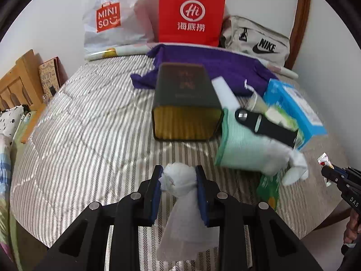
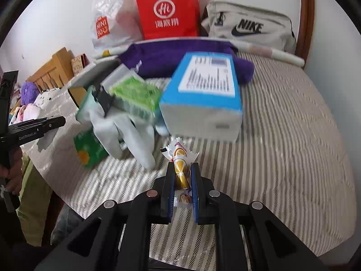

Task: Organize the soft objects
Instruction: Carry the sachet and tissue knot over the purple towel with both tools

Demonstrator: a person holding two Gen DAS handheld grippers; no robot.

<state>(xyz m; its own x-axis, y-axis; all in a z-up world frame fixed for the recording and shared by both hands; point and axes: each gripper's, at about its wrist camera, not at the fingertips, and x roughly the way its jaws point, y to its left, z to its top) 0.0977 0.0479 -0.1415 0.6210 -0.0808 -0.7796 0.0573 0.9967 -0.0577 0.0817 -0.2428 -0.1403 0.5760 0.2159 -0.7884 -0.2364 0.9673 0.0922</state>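
Note:
My left gripper is shut on a crumpled white cloth that hangs down between its fingers above the striped bed. My right gripper is shut on a wrapped candy with an orange-slice print; it also shows at the right edge of the left wrist view. A pile of soft things lies ahead: a mint green cloth, a white glove, a green sponge and a purple towel.
A dark open tin box lies on its side mid-bed. A blue carton, a green packet, a red paper bag, a Miniso plastic bag and a Nike pouch stand around. A wooden headboard is at left.

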